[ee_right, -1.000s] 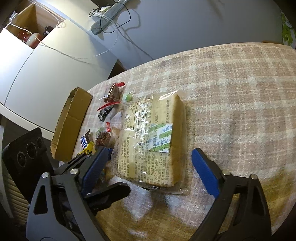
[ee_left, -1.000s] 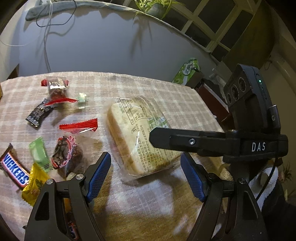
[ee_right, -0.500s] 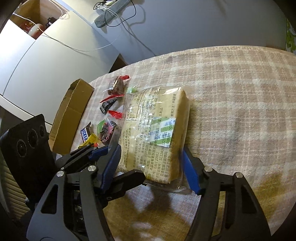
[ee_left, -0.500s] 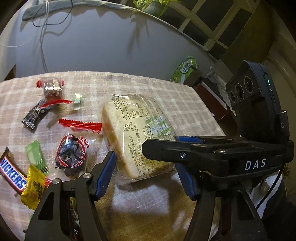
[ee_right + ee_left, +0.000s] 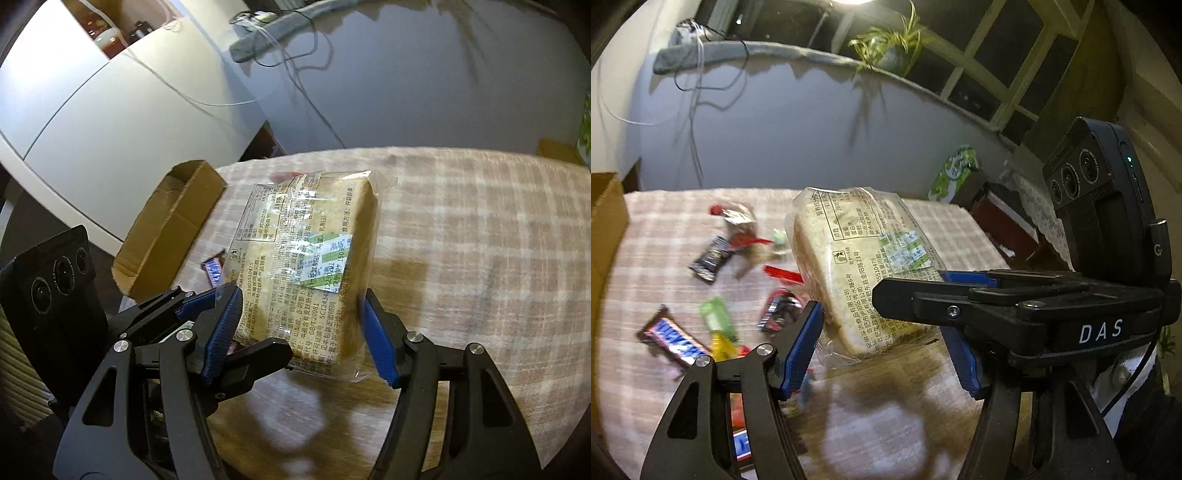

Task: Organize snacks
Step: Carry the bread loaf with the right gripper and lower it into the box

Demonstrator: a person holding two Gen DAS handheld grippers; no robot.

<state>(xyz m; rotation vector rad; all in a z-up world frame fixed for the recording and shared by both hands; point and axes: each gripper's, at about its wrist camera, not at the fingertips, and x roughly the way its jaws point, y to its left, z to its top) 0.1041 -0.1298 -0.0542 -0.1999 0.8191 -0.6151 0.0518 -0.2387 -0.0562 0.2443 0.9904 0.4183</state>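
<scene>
A clear-wrapped bread loaf hangs tilted above the checked tablecloth, its near end pinched from two sides. My left gripper is shut on it, blue pads pressing both flanks. Crossing in from the right, my right gripper is shut on the same end. Small snacks lie left of the loaf: a Snickers bar, a green wrapper, a dark wrapper and a red stick. An open cardboard box sits at the table's left edge.
A white cabinet stands past the box. Beyond the table's far right corner sit a green pack and dark furniture. A grey wall with hanging cables runs behind, and a potted plant tops its ledge.
Both grippers closed onto the loaf's near end, then raised it off the cloth. The snacks and table have dropped away and blurred in view.
</scene>
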